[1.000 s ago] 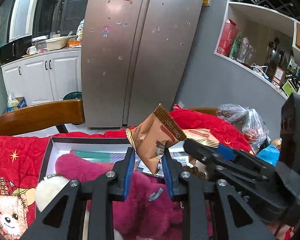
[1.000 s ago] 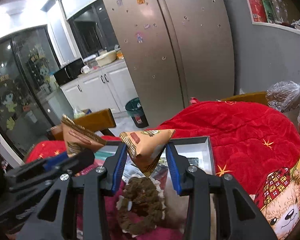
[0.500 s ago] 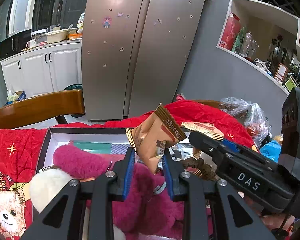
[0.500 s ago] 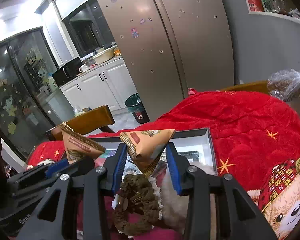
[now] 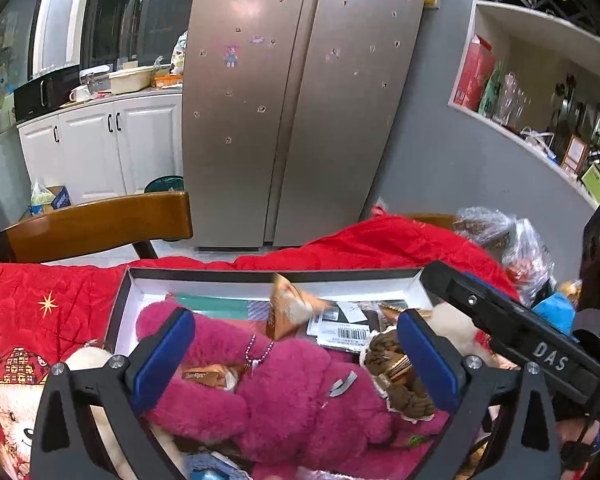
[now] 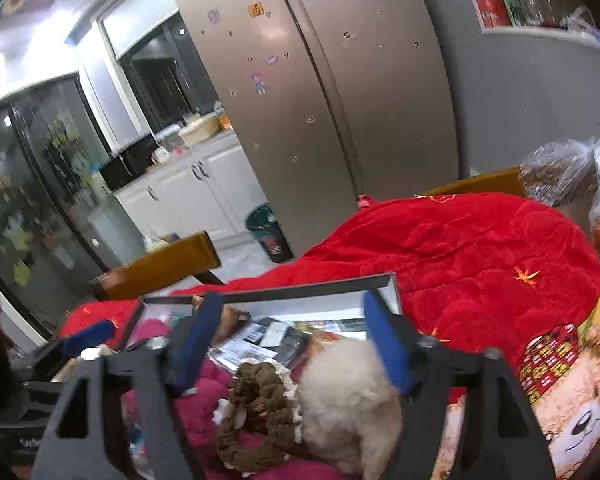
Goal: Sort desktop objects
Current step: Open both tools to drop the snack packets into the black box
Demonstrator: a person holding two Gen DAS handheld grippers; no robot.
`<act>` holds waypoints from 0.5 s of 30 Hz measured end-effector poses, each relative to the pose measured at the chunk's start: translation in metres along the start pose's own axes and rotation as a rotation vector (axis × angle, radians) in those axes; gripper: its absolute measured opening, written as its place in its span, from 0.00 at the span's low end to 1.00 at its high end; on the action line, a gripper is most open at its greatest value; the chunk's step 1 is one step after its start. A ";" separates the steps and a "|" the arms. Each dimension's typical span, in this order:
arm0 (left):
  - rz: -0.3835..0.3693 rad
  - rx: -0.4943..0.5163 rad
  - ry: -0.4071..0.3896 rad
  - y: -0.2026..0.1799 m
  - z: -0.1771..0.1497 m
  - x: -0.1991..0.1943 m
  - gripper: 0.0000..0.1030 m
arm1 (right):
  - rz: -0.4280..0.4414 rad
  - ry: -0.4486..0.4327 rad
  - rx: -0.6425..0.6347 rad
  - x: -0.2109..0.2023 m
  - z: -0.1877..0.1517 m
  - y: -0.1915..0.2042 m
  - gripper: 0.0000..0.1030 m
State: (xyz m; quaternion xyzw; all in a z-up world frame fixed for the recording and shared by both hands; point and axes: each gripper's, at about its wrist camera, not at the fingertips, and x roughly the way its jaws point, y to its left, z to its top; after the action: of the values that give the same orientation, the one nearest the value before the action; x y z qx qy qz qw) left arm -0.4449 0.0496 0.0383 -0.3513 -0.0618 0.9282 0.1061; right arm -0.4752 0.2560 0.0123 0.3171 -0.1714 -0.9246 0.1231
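1. The red quilted cover [image 5: 372, 240] fills the middle band of both views, with a steel fridge [image 5: 292, 100] filling the upper centre behind it.
2. The shallow box [image 5: 260, 276] lies on the cover at centre frame, white inside with a dark rim, and crowded.
3. A magenta plush [image 5: 300, 392] sprawls across the lower centre of the left wrist view; a cream plush [image 6: 348, 384] sits lower centre in the right wrist view.
4. Your left gripper [image 5: 296, 356] has just been opening – jaws spread wide, gripping nothing. The tan snack packet [image 5: 292, 306] is blurred above the box's papers, beyond the pads.
5. Your right gripper [image 6: 292, 340] has just been opening too – nothing is pinched between its pads.
6. A brown scrunchie [image 6: 256, 412] lies beside the cream plush.
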 end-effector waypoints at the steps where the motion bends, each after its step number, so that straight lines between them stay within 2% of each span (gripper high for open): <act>1: -0.003 0.001 -0.003 0.000 0.001 -0.002 1.00 | 0.010 0.000 0.011 -0.001 0.001 -0.001 0.83; 7: 0.001 0.022 -0.029 -0.003 0.002 -0.009 1.00 | -0.014 -0.016 0.008 -0.008 0.005 -0.002 0.97; 15: 0.002 0.021 -0.041 -0.002 0.004 -0.015 1.00 | -0.008 -0.022 0.009 -0.012 0.007 -0.001 1.00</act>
State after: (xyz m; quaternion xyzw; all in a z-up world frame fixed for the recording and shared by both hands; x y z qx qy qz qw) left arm -0.4357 0.0480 0.0514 -0.3311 -0.0537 0.9359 0.1076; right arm -0.4703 0.2621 0.0236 0.3081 -0.1757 -0.9278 0.1160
